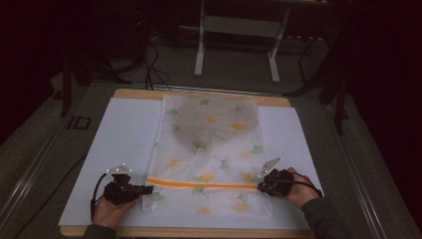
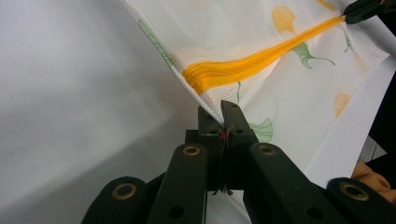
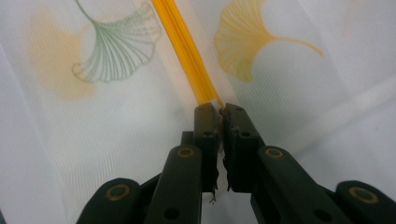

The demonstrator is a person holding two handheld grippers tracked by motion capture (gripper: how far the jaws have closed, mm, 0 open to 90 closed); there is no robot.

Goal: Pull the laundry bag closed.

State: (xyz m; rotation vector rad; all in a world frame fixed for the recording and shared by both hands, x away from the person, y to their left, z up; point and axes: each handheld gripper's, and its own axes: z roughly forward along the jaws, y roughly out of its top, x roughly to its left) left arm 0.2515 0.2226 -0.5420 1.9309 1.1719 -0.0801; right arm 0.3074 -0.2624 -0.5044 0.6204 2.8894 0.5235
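Note:
A white mesh bag (image 1: 209,144) printed with green and yellow ginkgo leaves lies flat on a white sheet (image 1: 124,134). An orange zipper (image 1: 204,184) runs across its near part. My left gripper (image 1: 149,189) is shut on the bag's left edge just below the zipper (image 2: 243,69); in the left gripper view the fabric is pinched between the tips (image 2: 220,112) and lifted a little. My right gripper (image 1: 260,186) is shut at the zipper's right end. In the right gripper view the orange zipper (image 3: 184,46) ends right at the closed tips (image 3: 219,109), and the pull itself is hidden.
The sheet covers a wooden table whose edge (image 1: 199,232) shows at the front. A white metal frame (image 1: 239,30) stands on the dark floor beyond the table. Bare sheet lies left and right of the bag.

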